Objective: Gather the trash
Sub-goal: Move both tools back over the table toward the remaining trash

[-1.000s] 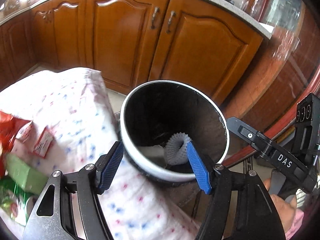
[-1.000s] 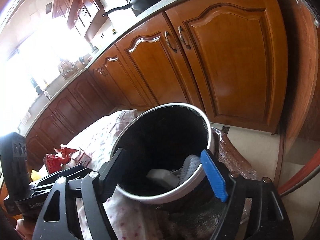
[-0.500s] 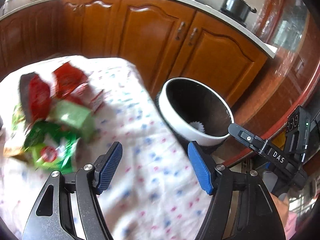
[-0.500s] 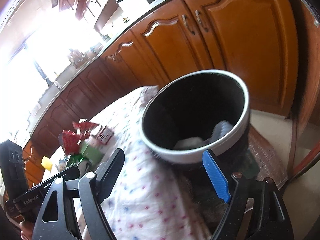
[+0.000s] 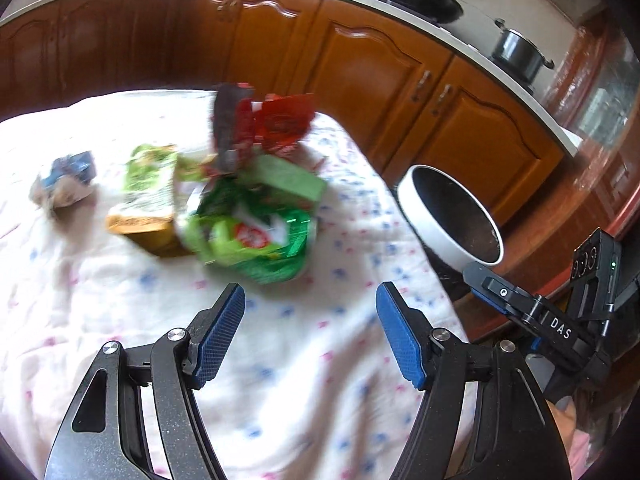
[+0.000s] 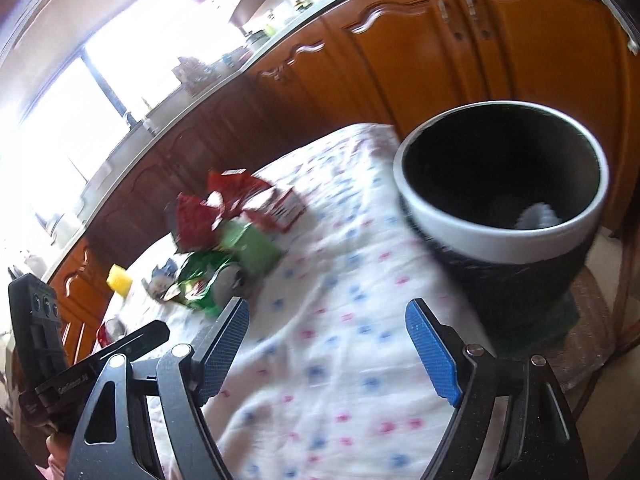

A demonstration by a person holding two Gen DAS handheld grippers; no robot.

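A heap of wrappers lies on the flowered tablecloth [image 5: 280, 380]: a green foil bag [image 5: 256, 236], red wrappers [image 5: 276, 124], a green box [image 5: 288, 178], a green-and-yellow packet [image 5: 148, 196] and a crumpled blue-and-white scrap [image 5: 64, 182]. My left gripper [image 5: 310, 336] hovers open just short of the green bag, nothing between its blue pads. The white-rimmed black bin [image 5: 452, 216] stands off the table's right edge. In the right wrist view the bin [image 6: 500, 216] holds white foam netting [image 6: 538, 216]; my right gripper [image 6: 328, 348] is open and empty over the cloth, the pile [image 6: 224, 240] beyond it.
Wooden kitchen cabinets [image 5: 400, 80] run behind the table under a counter with a wok [image 5: 424, 0] and a pot [image 5: 520, 50]. A yellow object [image 6: 118, 278] lies at the table's far end. The right gripper's body [image 5: 560, 320] shows at the lower right of the left wrist view.
Both grippers have swung left, away from the bin's mouth and out over the tablecloth. The wrapper pile has come to the middle of the left wrist view; the bin has slid off to the right.
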